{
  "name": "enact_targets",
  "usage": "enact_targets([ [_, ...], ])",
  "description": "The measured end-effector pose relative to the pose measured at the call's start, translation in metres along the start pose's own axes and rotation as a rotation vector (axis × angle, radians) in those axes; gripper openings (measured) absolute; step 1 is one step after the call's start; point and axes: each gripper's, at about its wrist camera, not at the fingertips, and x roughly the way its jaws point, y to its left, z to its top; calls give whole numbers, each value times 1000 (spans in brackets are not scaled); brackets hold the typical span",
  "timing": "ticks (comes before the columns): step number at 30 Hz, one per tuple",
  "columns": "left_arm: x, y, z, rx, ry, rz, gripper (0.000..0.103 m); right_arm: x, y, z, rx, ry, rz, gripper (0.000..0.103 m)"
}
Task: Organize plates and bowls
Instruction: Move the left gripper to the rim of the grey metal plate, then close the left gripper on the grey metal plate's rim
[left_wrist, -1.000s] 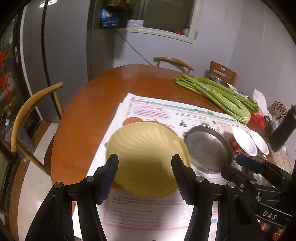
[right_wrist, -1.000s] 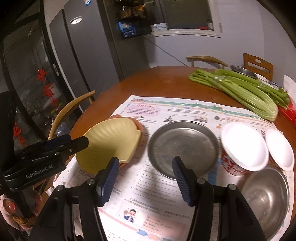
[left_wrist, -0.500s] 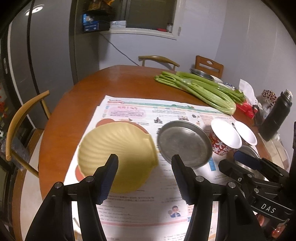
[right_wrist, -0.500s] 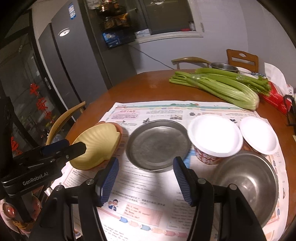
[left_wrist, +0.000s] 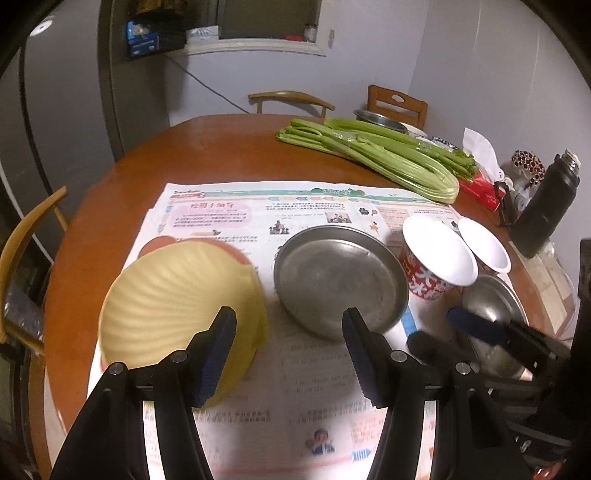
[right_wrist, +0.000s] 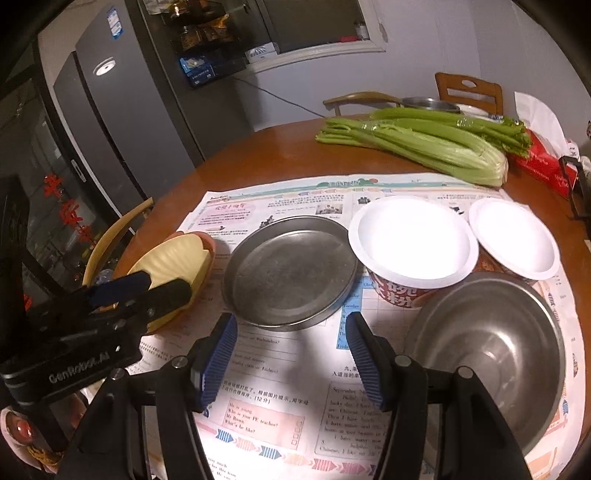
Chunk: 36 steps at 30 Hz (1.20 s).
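Note:
A yellow shell-shaped plate (left_wrist: 177, 295) rests on an orange plate (left_wrist: 159, 243) at the left of the newspaper. Right of it sit a flat metal plate (left_wrist: 340, 277), a red-printed paper bowl (left_wrist: 437, 258), a smaller white bowl (left_wrist: 484, 245) and a steel bowl (right_wrist: 487, 350). My left gripper (left_wrist: 290, 354) is open and empty, hovering over the paper between the yellow plate and the metal plate. My right gripper (right_wrist: 291, 362) is open and empty, just in front of the metal plate (right_wrist: 291, 269). The left gripper (right_wrist: 147, 291) overlaps the yellow plate (right_wrist: 173, 254) in the right wrist view.
A newspaper (left_wrist: 229, 218) covers the near half of the round wooden table (left_wrist: 207, 147). Celery (left_wrist: 373, 155) lies at the back, with a black flask (left_wrist: 546, 214) and a red pack (left_wrist: 480, 188) at the right. Chairs (left_wrist: 26, 236) stand around the table, a fridge (right_wrist: 122, 122) behind.
Both grippers have shifted to the right. The left one has left the yellow plate for the gap beside the metal plate. More of the steel bowl now shows by the right one.

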Motion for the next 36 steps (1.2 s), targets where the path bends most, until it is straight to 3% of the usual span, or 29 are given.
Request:
enact_targets([
  [14, 60, -4, 59, 62, 83, 18, 62, 45, -4, 21, 53, 71, -37, 61],
  [18, 80, -4, 63, 65, 131, 2, 62, 53, -8, 27, 76, 86, -47, 61],
  [27, 100, -11, 66, 114, 162, 0, 61, 60, -11, 34, 92, 97, -90, 61],
  [36, 109, -13, 72, 135, 156, -12, 52, 66, -16, 31, 88, 124, -140, 61],
])
